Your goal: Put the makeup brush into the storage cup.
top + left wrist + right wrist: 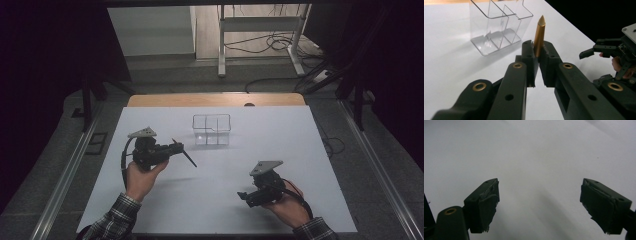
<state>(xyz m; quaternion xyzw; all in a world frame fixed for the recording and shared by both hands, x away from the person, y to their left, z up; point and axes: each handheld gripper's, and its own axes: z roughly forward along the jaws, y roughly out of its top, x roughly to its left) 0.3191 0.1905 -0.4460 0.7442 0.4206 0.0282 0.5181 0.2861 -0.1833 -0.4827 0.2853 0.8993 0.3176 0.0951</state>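
Note:
My left gripper is shut on a slim gold pointed pen, which sticks out beyond the jaws; in the high view the pen looks like a thin dark stick slanting to the right. A clear plastic container with dividers stands empty on the white tabletop just beyond the pen's tip. Lower right, my right gripper is held low over bare white table with its jaws wide apart and nothing between them.
The white table cover spreads around both hands, with a wooden edge at the back. Beyond it are a white metal stand and floor cables. Metal rails run along both sides of the table.

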